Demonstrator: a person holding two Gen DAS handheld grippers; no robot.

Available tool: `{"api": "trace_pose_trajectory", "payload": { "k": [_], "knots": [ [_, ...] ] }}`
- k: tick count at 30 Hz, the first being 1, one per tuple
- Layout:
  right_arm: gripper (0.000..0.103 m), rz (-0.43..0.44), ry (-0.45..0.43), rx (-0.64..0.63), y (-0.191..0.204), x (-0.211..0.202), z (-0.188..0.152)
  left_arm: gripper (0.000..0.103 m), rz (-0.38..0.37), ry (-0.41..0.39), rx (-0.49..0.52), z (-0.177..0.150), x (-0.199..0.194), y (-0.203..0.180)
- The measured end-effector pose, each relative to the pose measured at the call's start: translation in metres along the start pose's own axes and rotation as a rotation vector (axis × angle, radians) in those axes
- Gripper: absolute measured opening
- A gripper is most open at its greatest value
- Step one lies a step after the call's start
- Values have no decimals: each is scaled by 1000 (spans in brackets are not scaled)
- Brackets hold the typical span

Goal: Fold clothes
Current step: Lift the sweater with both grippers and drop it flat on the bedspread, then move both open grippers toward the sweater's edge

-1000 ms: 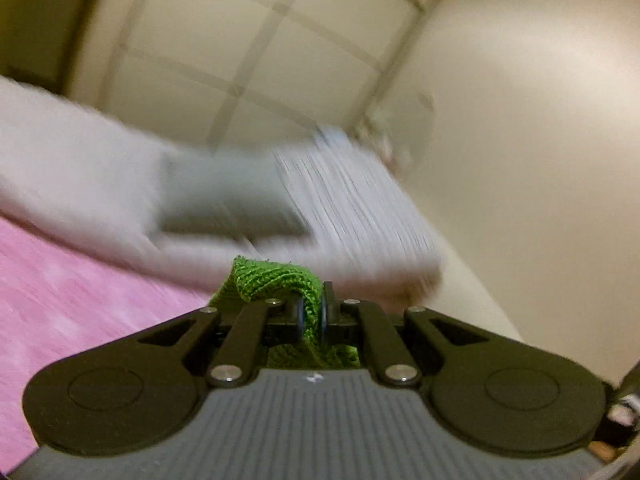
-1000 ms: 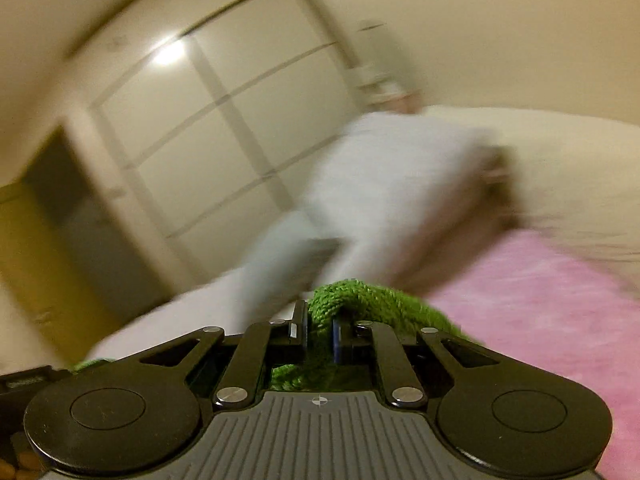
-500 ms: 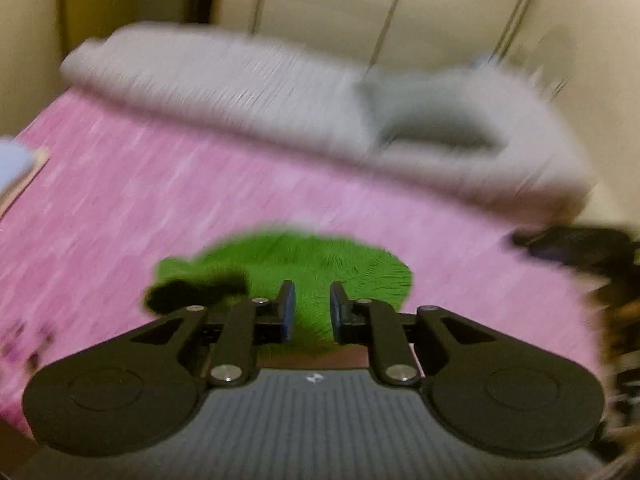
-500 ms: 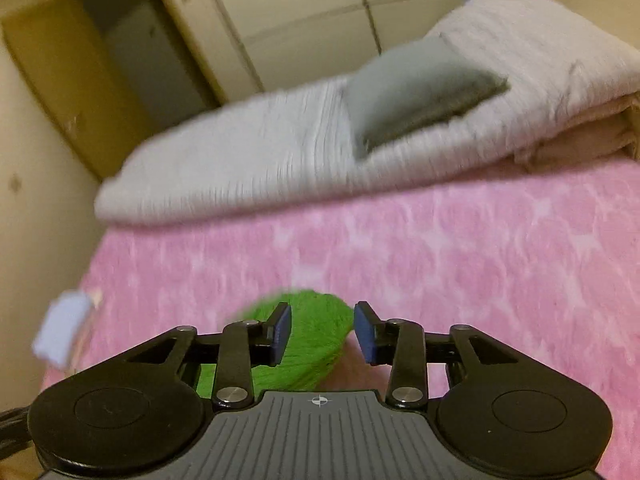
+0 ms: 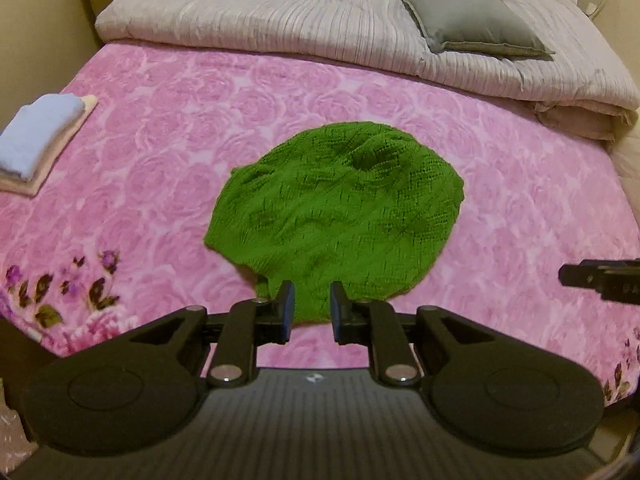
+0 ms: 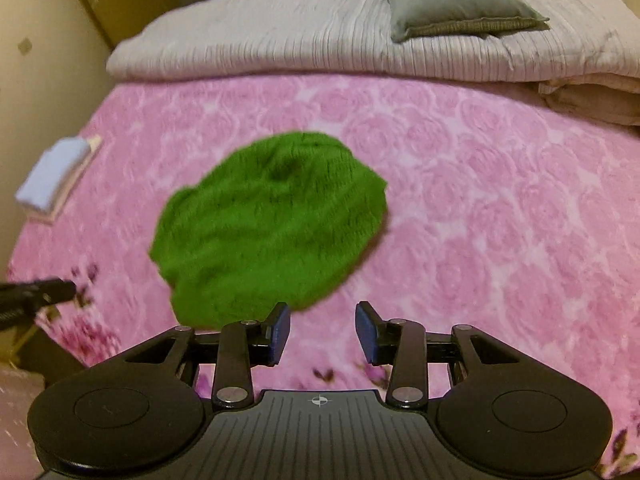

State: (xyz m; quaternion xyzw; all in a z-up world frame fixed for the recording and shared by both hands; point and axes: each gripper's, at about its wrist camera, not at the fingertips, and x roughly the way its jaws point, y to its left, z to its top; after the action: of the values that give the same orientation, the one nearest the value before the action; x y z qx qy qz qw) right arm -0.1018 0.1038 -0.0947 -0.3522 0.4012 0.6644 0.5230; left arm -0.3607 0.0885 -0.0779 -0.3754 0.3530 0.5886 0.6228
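A green knitted garment (image 5: 340, 216) lies spread in a rough oval on the pink rose-patterned blanket (image 5: 160, 152); it also shows in the right wrist view (image 6: 268, 224). My left gripper (image 5: 312, 306) is open and empty, just above the garment's near edge. My right gripper (image 6: 322, 326) is open and empty, above the blanket (image 6: 500, 220) to the right of the garment's near edge. The right gripper's tip shows at the right edge of the left wrist view (image 5: 600, 280); the left gripper's tip shows at the left edge of the right wrist view (image 6: 36, 294).
A folded light-blue and cream stack (image 5: 40, 136) lies at the blanket's left edge, also in the right wrist view (image 6: 56, 176). A rolled grey-white duvet (image 5: 320, 28) with a grey pillow (image 5: 472, 24) lies along the far side. Walls and closet doors stand behind.
Both grippers were shut on the green garment and held it up. They have let it go. It now lies on the blanket, and both grippers have opened and drawn back.
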Motion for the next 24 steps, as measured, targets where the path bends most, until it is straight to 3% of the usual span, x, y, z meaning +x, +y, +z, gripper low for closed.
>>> {"api": "trace_pose_trajectory", "payload": {
  "k": [24],
  "knots": [
    [40,47,-14,-72,3,-71,-122,21,75,-18,-76,-141,-89,-22]
  ]
}}
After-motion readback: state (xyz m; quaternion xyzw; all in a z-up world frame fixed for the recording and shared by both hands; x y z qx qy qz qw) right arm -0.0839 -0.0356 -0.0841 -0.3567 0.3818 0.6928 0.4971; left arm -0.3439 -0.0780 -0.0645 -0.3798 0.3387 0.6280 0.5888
